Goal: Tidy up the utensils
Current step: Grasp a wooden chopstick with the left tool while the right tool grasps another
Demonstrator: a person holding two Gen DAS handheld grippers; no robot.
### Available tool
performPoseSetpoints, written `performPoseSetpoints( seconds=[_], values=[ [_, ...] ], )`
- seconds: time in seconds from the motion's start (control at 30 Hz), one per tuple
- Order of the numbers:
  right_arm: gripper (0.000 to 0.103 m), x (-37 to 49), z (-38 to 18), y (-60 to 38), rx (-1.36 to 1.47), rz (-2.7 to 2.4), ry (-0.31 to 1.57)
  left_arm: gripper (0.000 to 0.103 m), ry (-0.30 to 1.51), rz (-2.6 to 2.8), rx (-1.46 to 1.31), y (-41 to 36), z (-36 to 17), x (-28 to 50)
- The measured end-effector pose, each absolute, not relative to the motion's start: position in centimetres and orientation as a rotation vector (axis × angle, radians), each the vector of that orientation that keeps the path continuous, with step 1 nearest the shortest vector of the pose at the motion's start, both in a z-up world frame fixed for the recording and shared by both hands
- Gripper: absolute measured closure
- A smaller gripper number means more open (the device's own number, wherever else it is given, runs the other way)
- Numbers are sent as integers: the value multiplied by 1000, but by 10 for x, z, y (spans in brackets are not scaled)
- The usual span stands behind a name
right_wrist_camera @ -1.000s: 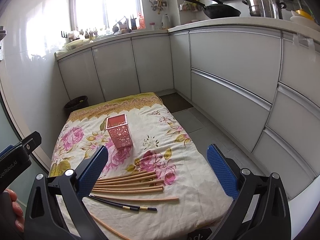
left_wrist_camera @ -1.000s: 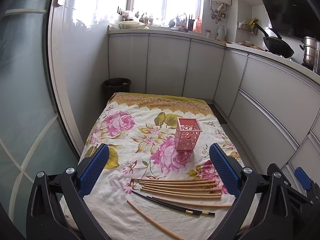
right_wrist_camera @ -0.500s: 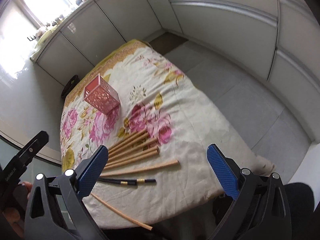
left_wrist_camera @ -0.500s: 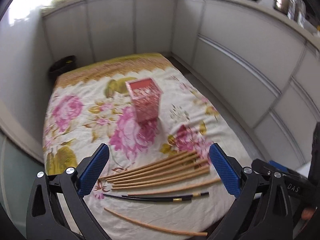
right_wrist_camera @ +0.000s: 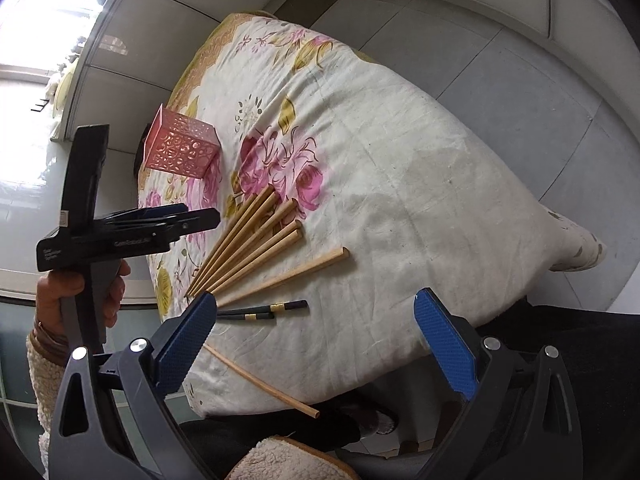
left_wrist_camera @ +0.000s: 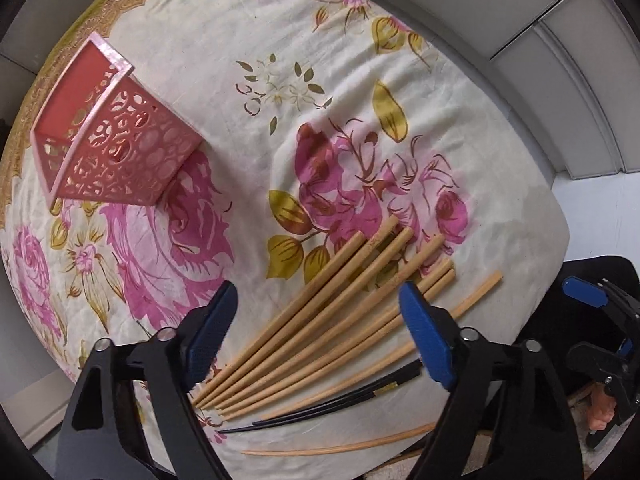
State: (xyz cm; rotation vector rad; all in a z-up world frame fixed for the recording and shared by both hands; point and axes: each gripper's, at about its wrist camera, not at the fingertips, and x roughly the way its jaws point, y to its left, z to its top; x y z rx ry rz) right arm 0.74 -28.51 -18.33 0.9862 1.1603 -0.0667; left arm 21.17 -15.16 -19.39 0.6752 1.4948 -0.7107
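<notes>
A pink perforated holder (left_wrist_camera: 108,148) stands empty on the floral cloth, also in the right wrist view (right_wrist_camera: 180,148). Several wooden chopsticks (left_wrist_camera: 320,312) lie fanned near the front edge; they also show in the right wrist view (right_wrist_camera: 252,240). A black pair (left_wrist_camera: 340,400) and a single wooden stick (left_wrist_camera: 340,446) lie closer to me. My left gripper (left_wrist_camera: 316,332) is open, hovering over the wooden fan. My right gripper (right_wrist_camera: 316,344) is open, above the table's front edge, beside the black pair (right_wrist_camera: 264,310).
The table has a floral cloth (left_wrist_camera: 340,92) and ends at the right in grey floor (right_wrist_camera: 520,80). White cabinets (right_wrist_camera: 132,40) stand behind. The left gripper body (right_wrist_camera: 120,232) and hand show at the left of the right wrist view.
Both grippers have tilted down and moved closer over the chopsticks. The holder and chopsticks have not moved.
</notes>
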Motion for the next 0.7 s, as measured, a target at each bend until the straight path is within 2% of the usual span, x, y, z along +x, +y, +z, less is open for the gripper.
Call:
performPoseSetpoints(
  seconds=[0.03,0.1,0.27,0.33,0.37,0.63,0.67,0.7],
  values=[
    [7,9,-185,-286,996,-61,1167,43,1507,-716,700,-153,-199,214],
    [7,12,-190,-288,1016,-54,1179,48,1522,-736,743,-154,-206,217],
    [7,20,-200,-289,1067,-50,1207,73,1528,-788,820,-153,-214,224],
    [7,22,-202,-288,1078,-51,1213,76,1528,-804,849,-153,-217,227],
    [7,23,-203,-287,1087,-53,1217,81,1528,-817,867,-153,-219,228],
    [7,30,-211,-282,1251,-66,1248,84,1489,-933,993,-160,-240,206],
    [7,33,-212,-281,1268,-77,1251,90,1489,-931,990,-161,-241,206],
    [7,36,-213,-279,1290,-88,1250,91,1492,-929,980,-163,-242,207]
  ],
)
